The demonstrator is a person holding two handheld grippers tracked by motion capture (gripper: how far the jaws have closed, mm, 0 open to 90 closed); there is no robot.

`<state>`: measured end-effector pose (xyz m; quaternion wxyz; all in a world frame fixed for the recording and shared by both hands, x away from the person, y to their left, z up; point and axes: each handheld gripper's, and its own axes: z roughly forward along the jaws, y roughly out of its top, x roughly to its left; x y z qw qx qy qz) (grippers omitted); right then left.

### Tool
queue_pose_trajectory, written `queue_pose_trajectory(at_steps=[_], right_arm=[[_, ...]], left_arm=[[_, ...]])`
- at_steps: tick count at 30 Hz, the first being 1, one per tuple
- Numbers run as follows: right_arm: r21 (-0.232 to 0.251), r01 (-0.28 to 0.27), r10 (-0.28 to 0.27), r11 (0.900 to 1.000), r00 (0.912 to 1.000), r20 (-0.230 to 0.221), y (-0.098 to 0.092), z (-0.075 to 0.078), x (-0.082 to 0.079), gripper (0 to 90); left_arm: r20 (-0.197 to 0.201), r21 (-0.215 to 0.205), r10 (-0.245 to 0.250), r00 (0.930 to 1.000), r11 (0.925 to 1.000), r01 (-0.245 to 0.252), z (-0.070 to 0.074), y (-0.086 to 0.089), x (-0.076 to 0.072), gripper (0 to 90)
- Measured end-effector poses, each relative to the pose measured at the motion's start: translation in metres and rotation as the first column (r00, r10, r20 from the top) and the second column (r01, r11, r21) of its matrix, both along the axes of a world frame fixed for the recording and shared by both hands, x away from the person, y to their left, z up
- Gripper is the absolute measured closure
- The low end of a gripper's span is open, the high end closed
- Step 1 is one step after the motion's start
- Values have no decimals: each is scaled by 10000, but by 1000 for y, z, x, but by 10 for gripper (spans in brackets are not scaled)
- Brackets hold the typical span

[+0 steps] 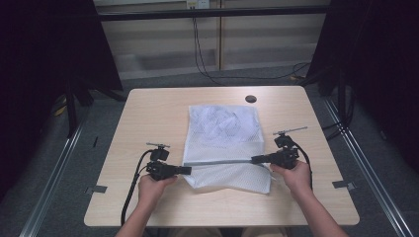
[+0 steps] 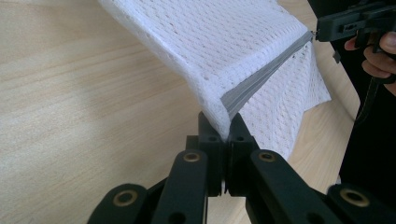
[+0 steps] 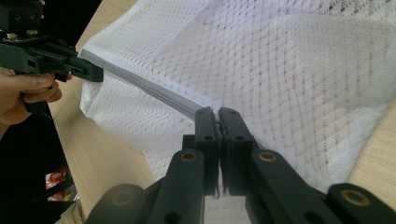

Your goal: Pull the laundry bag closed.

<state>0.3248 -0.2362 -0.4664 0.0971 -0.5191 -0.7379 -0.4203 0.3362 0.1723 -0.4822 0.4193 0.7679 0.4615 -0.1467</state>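
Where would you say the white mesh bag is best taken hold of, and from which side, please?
At the two ends of the grey zipper band crossing the mesh bag. That seam is stiffer than the limp netting, so I'd come in level from each side edge, as the left tongs and right tongs do now, both closed on it and stretching it taut.

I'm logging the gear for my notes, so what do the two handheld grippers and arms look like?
Both the left gripper and the right gripper are matte black, with flat paired jaws on linkage arms fixed by brass-coloured rivets. A black cable trails from each. The forearms are bare, no sleeves in view.
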Motion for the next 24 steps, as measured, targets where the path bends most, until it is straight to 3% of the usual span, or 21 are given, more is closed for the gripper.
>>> queue_pose_trajectory(at_steps=[24], right_arm=[[75,17,-16,10000,9999,-152,-6,0,-1,869]], left_arm=[[75,72,30,10000,10000,-31,0,2,0,883]])
